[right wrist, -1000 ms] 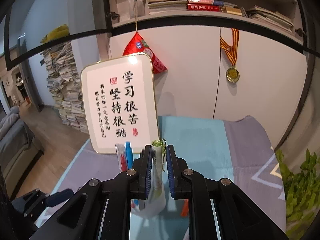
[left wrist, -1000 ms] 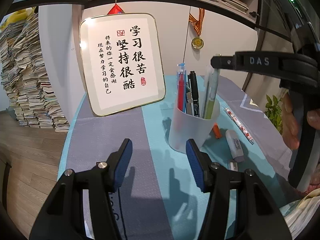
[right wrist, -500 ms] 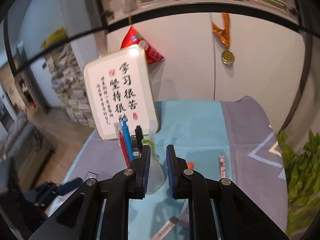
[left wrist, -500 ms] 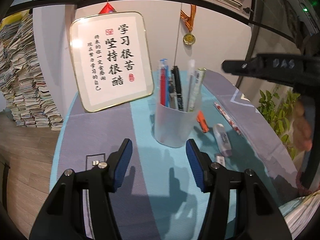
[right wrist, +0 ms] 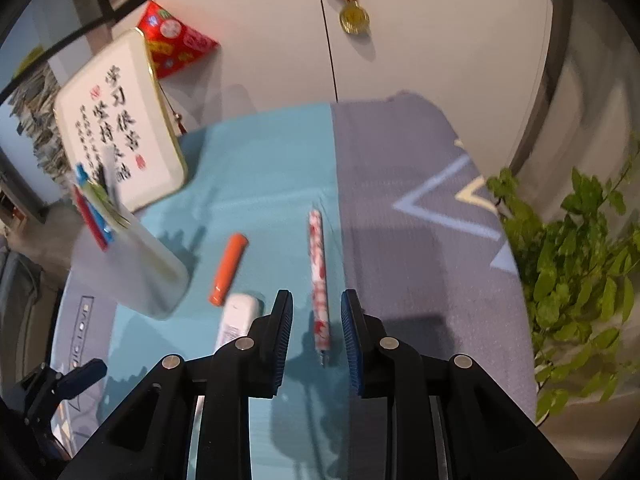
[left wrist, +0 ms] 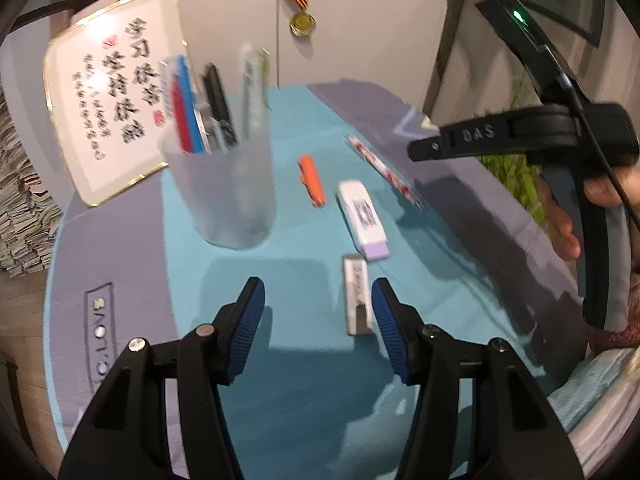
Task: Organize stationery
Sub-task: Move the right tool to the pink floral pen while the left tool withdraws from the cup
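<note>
A frosted pen cup [left wrist: 224, 196] holds several pens on the teal and grey cloth [left wrist: 288, 380]; it also shows in the right wrist view [right wrist: 132, 272]. My left gripper [left wrist: 318, 320] is open and empty above the cloth, with a small flat eraser [left wrist: 356, 292] just inside its right finger. Beyond lie a white and purple correction tape [left wrist: 362, 216], an orange marker [left wrist: 312, 180] and a red-patterned pen [left wrist: 384, 172]. My right gripper [right wrist: 316, 324] is open, and the red-patterned pen [right wrist: 319, 276] lies between its fingertips. The orange marker [right wrist: 228, 268] and the correction tape [right wrist: 236, 320] lie to its left.
A framed calligraphy board [left wrist: 112, 92] leans against the cabinet behind the cup. A medal [right wrist: 354, 16] hangs on the cabinet door. A green plant [right wrist: 572, 264] stands off the table's right edge. Stacks of paper [left wrist: 20, 208] stand on the floor at the left.
My right gripper has let go of the pen into the cup, opened, and come down over the red-patterned pen. My left gripper has tilted down toward the eraser.
</note>
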